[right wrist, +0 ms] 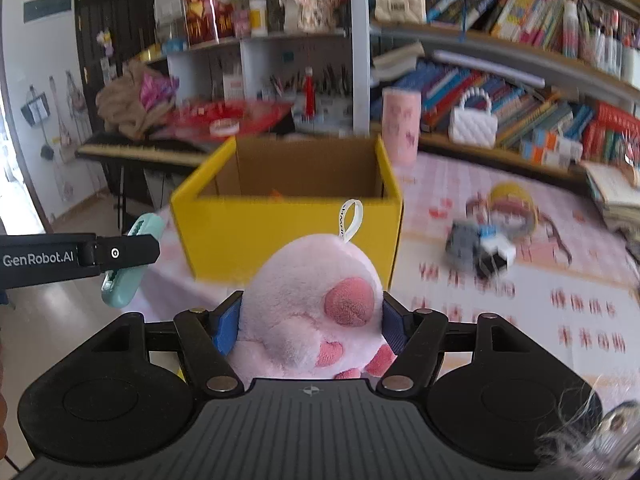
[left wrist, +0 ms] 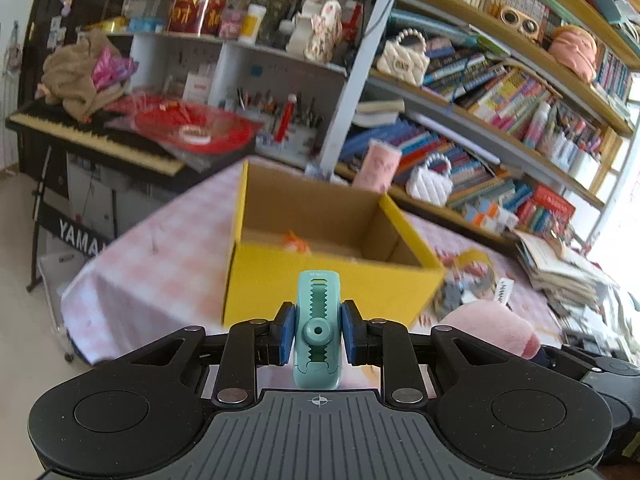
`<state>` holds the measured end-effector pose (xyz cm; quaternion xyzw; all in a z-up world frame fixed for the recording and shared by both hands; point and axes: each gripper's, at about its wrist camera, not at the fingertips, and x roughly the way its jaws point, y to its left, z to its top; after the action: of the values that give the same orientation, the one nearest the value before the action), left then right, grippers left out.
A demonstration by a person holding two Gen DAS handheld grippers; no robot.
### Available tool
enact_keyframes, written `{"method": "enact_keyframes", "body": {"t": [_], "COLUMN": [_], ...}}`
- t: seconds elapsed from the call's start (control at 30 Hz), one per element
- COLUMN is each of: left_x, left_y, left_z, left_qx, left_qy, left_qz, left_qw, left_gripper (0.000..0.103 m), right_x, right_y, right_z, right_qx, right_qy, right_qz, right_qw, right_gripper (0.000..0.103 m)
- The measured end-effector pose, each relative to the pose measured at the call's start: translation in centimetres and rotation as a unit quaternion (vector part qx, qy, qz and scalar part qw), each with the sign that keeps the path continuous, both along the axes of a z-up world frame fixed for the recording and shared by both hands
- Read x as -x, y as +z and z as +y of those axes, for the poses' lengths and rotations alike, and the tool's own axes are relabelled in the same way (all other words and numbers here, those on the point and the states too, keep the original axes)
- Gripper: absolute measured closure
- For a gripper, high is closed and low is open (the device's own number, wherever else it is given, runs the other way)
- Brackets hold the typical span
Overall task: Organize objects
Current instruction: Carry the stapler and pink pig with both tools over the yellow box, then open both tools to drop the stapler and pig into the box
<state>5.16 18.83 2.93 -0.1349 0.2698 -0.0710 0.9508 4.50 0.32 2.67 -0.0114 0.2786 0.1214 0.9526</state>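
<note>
My left gripper (left wrist: 318,330) is shut on a teal plastic clip (left wrist: 318,312), held upright in front of the open yellow cardboard box (left wrist: 320,284). The clip also shows in the right wrist view (right wrist: 134,264), left of the box (right wrist: 288,236). My right gripper (right wrist: 310,320) is shut on a pink plush toy (right wrist: 312,316) with a white loop tag, held just before the box's front wall. The plush shows in the left wrist view (left wrist: 492,330) at the right. A small orange thing (left wrist: 296,242) lies inside the box.
The box stands on a table with a pink checked cloth (right wrist: 480,300). A doll with a yellow hat (right wrist: 508,212) and a grey and white item (right wrist: 480,248) lie right of the box. A pink cup (right wrist: 401,124), bookshelves (left wrist: 500,92) and a keyboard (left wrist: 96,140) stand behind.
</note>
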Motion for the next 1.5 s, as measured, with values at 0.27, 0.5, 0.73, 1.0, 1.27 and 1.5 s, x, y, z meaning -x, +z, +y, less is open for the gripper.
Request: {"method": "enact_keyframes", "body": {"t": [0.27, 0.5, 0.73, 1.0, 1.27, 1.5], "left_x": [-5.9, -11.6, -15.1, -17.1, -17.6, -17.2], "left_y": [1.7, 0.6, -2.2, -4.5, -4.9, -4.6], "left_z": [-0.8, -2.8, -4.4, -5.7, -6.3, -6.6], "left_qx": [-0.017, -0.043, -0.055, -0.069, -0.088, -0.094], "left_qy": [0.023, 0.035, 0.033, 0.021, 0.015, 0.021], "left_qz": [-0.031, -0.018, 0.041, 0.093, 0.105, 0.092], "left_qw": [0.9991, 0.9983, 0.9971, 0.993, 0.9904, 0.9911], "left_gripper": [0.08, 0.08, 0.08, 0.08, 0.08, 0.074], "right_x": [-7.5, -15.1, -21.7, -26.0, -27.5, -27.7], "right_y": [3.2, 3.3, 0.8, -2.3, -3.9, -4.3], "right_z": [-0.3, -0.1, 0.9, 2.8, 4.5, 4.9], "right_qx": [-0.008, 0.012, 0.045, 0.091, 0.126, 0.137], "right_qy": [0.01, 0.02, 0.051, 0.105, 0.165, 0.169], "right_qz": [-0.059, -0.072, -0.029, 0.036, 0.108, 0.128], "right_qw": [0.998, 0.997, 0.997, 0.99, 0.972, 0.968], "right_gripper": [0.036, 0.036, 0.036, 0.036, 0.035, 0.032]}}
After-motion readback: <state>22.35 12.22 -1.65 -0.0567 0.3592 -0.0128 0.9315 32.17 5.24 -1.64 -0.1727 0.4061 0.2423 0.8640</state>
